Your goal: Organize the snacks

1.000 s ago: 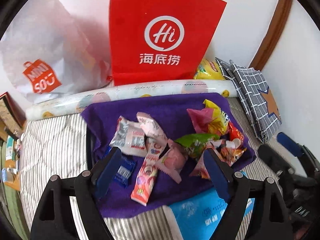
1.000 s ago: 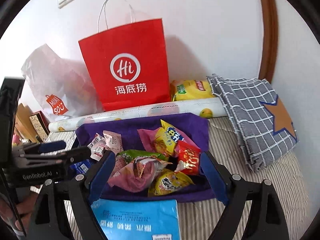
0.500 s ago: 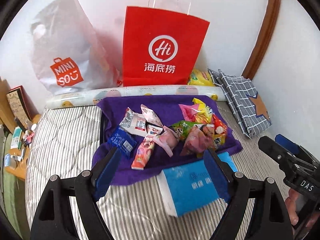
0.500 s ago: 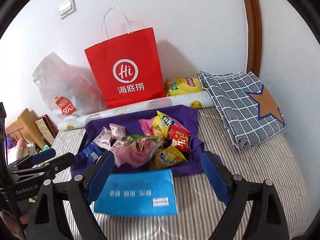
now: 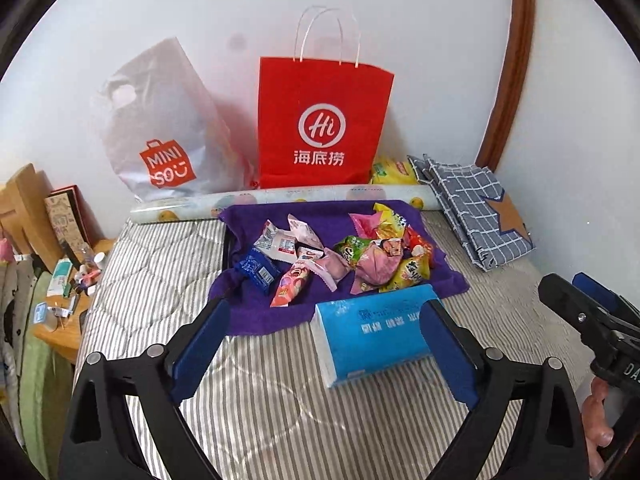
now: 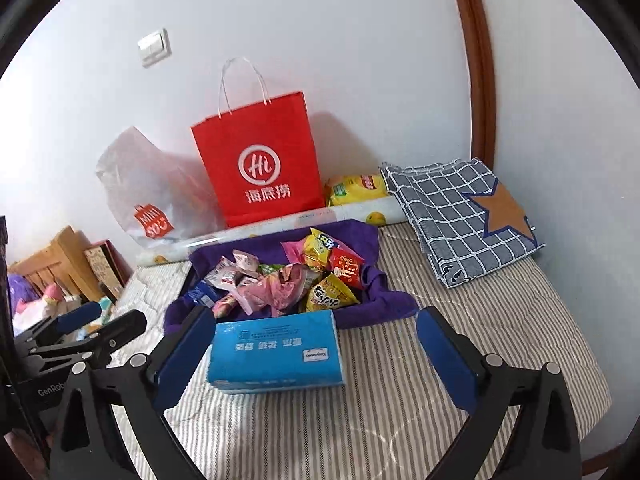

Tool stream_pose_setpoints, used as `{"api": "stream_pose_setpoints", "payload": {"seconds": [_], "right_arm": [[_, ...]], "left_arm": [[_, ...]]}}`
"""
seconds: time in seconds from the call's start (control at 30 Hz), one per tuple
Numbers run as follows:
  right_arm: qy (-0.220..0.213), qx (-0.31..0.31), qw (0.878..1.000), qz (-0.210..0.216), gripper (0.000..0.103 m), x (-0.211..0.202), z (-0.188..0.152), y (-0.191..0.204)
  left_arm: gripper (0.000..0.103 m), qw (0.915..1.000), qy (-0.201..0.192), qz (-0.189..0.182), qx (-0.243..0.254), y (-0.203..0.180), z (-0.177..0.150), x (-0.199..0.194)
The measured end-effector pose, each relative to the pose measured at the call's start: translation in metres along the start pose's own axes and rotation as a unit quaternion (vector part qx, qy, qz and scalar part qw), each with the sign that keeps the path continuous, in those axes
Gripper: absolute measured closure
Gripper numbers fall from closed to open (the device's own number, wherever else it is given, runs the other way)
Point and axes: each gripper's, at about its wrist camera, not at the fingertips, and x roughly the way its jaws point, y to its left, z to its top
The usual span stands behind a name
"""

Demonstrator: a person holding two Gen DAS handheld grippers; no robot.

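- Our left gripper (image 5: pixel 324 344) has just been opening and now stands wide, with nothing between the pads; it hangs over striped bedding (image 5: pixel 280 400).
- Our right gripper (image 6: pixel 316 354) has also just been opening and is wide and empty. The blue tissue pack (image 6: pixel 276 354) sits in the gap between the fingers in that view, but we can't tell if the pads are level with it.
- The snacks (image 5: pixel 340 256) lie in a loose pile on a purple towel (image 5: pixel 256 316), mid-bed, just behind the tissue pack.
- Edges: the towel's far edge meets a printed roll (image 5: pixel 320 196); behind that, a red paper bag (image 5: pixel 320 120) and a white plastic bag (image 5: pixel 160 132) stand against the wall.
- Right side: a folded checked cloth (image 6: pixel 460 216) sits near the wall corner, well apart from the towel.
- Open room: bare striped bedding in front of and either side of the tissue pack; the bed's left edge drops to a cluttered wooden stand (image 5: pixel 60 312).
- A yellow packet (image 6: pixel 356 188) is half hidden behind the roll.
- The lower snacks in the pile are overlapped, so we can't count them.
- The stand's small items are too small to name.
- Each gripper is cut off at the other view's edge.
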Motion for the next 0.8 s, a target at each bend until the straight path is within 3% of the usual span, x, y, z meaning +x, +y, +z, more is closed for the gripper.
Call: {"api": "stream_pose_setpoints", "payload": {"seconds": [0.5, 0.8], "right_arm": [[-0.039, -0.034, 0.997, -0.061, 0.0, -0.069, -0.028, 0.001], [-0.04, -0.037, 0.997, -0.06, 0.0, -0.076, -0.038, 0.0]], "left_arm": [[0.001, 0.9987, -0.042, 0.015, 0.025, -0.033, -0.031, -0.061], [0.001, 0.9986, -0.047, 0.026, 0.006, -0.029, -0.04, -0.071]]}}
